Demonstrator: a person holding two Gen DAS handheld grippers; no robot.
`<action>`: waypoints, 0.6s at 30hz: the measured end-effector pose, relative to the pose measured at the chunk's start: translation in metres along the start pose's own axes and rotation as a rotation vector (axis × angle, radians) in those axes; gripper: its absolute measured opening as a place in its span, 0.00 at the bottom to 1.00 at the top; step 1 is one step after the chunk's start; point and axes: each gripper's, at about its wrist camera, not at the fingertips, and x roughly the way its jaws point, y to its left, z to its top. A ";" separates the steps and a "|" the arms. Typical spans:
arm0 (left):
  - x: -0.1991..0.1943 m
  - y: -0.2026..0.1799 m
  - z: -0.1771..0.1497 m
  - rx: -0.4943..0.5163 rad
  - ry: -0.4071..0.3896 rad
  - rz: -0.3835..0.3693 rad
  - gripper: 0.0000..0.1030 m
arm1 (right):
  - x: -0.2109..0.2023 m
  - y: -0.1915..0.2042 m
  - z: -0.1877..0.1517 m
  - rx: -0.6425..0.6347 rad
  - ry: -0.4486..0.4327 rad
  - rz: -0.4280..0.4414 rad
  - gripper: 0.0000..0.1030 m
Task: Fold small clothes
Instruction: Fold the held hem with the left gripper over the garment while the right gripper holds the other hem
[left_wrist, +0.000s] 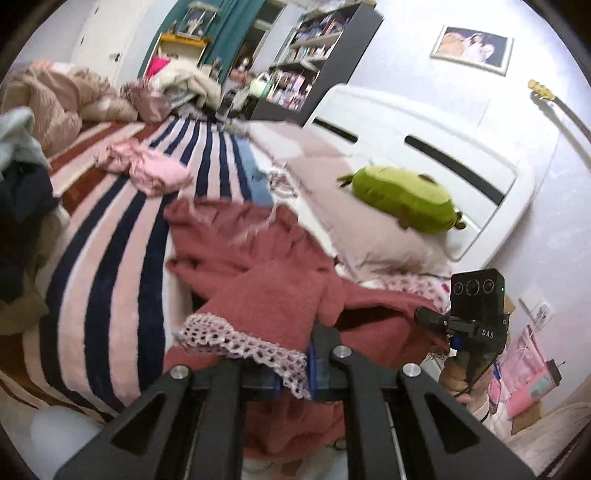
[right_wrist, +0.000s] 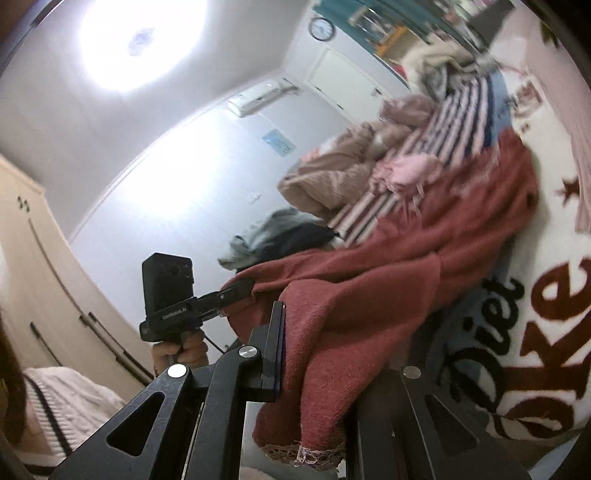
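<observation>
Lifting the red knit garment (left_wrist: 258, 280) off the striped blanket (left_wrist: 122, 251), left gripper (left_wrist: 295, 369) clenched on its lace-trimmed edge, right gripper (right_wrist: 317, 354) clamped on another edge. Mid-fold, I'd say; next, carry both edges across toward the blanket together.

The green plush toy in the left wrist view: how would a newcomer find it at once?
Start at the white slotted headboard against the wall. Below it lies a pale pink pillow, and the soft green plush toy rests on it. It is the only green thing on the bed; the fabrics nearby are pink, red or striped.
</observation>
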 end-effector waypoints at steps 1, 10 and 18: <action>-0.003 -0.001 0.003 0.004 -0.010 0.002 0.07 | -0.002 0.006 0.003 -0.010 -0.006 -0.002 0.04; 0.039 0.027 0.031 0.021 -0.044 0.108 0.07 | 0.000 -0.015 0.052 -0.031 -0.028 -0.188 0.04; 0.133 0.083 0.087 0.016 0.038 0.171 0.07 | 0.047 -0.101 0.140 0.051 0.071 -0.384 0.04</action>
